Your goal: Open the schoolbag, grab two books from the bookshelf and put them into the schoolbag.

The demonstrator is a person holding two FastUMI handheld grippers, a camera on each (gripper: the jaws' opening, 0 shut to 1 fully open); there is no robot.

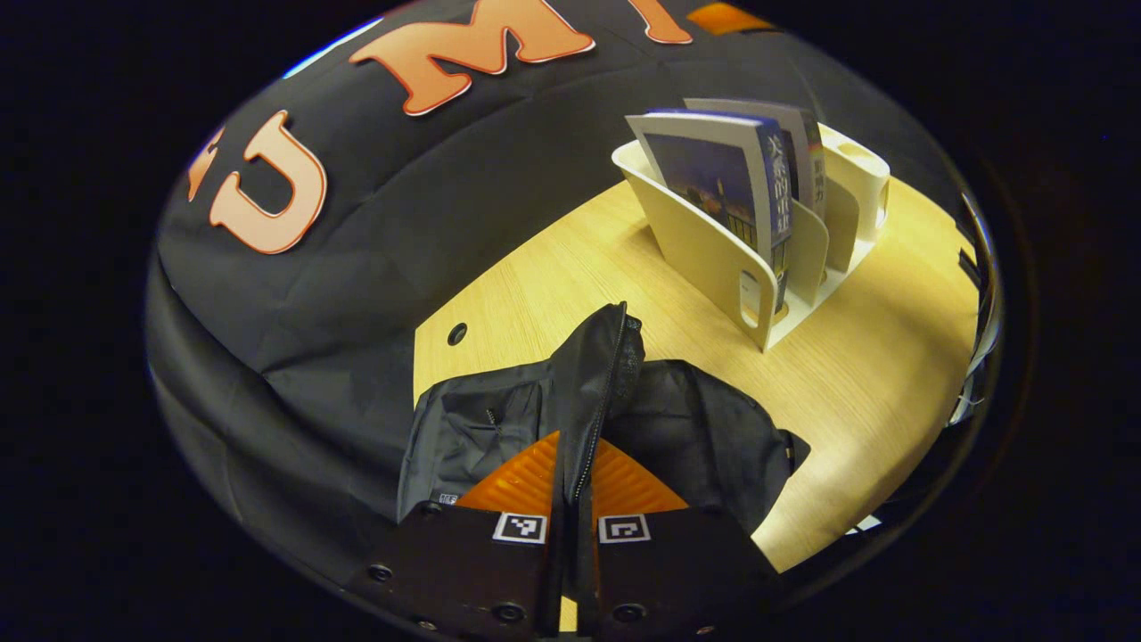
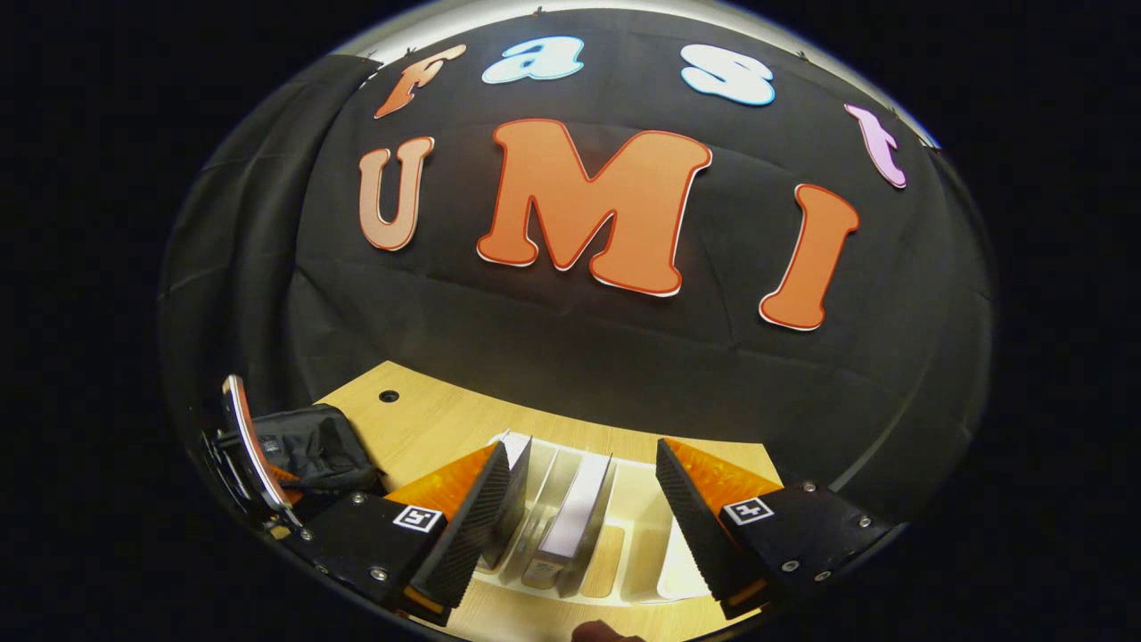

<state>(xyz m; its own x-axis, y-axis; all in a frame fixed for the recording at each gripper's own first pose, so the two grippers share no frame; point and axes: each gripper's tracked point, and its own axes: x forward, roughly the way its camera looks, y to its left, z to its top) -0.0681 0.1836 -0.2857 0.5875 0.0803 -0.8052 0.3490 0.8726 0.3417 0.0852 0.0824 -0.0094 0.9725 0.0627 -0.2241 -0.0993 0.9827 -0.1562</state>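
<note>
**Bag held open, other hand over the books**

The schoolbag [image 1: 606, 419] lies on the worktop [image 1: 874, 374], in front of the bookshelf [image 1: 713, 259]. The left gripper [image 1: 572, 499] has its fingers closed on the zip edge of the schoolbag and lifts that flap up. My guess is it holds the flap high so the mouth of the bag is open and ready for the books.

The bookshelf is a pale rack with slots. A blue book [image 1: 722, 178] leans in the slot nearest the schoolbag, and a second book [image 1: 802, 143] leans just behind it. They stand up, so their top edges are easy to pinch.

In the right gripper view, the right gripper [image 2: 584, 508] hangs over the bookshelf [image 2: 637, 544] with its fingers wide open and nothing between them. A book [image 2: 575, 517] stands right below the gap. It looks like the fingers are set apart to drop down around a book. No book is in the schoolbag [image 2: 307, 446] yet, as far as I can tell.
</note>
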